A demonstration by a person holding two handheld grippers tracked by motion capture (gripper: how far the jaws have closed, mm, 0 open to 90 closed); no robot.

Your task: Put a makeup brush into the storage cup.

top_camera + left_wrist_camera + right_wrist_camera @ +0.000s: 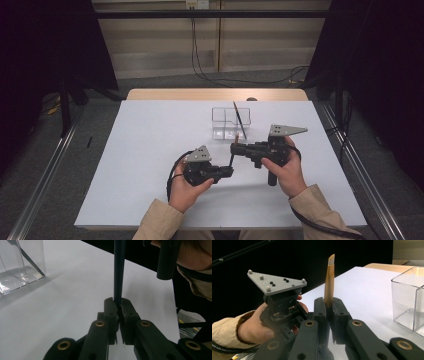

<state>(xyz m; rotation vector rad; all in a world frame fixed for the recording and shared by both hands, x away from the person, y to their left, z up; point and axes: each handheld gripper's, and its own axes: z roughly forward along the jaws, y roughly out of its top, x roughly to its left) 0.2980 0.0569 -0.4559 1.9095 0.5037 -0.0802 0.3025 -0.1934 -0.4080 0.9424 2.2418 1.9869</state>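
Left of centre in the high view, the left gripper (229, 171) is closed on the lower, dark end of a slim brush (231, 159); in the left gripper view the dark handle (119, 270) is seen clamped between the pads and rising straight up the middle of the frame.

Centre of the high view: the brush is held clear of the table (150, 150), pinned at both ends between the two grippers.

Just right of centre, the right gripper (234, 148) is clamped on the brush's upper part. In the right gripper view the tan, slant-cut end (329, 280) stands up out of shut jaws, with the other gripper (283, 305) and its hand at lower left.

Above and right of the grip point, the clear two-compartment organizer (231, 123) sits at upper centre of the table. One thin dark stick (239, 120) is already leaned in it; which compartment cannot be told.

Judged status: pick-up is done, and a two-gripper hold is in place, likely a hand-over or reorientation. Left to do: one grip is to be released, the brush carried up-frame to the organizer and dropped in. Placement is not yet started.
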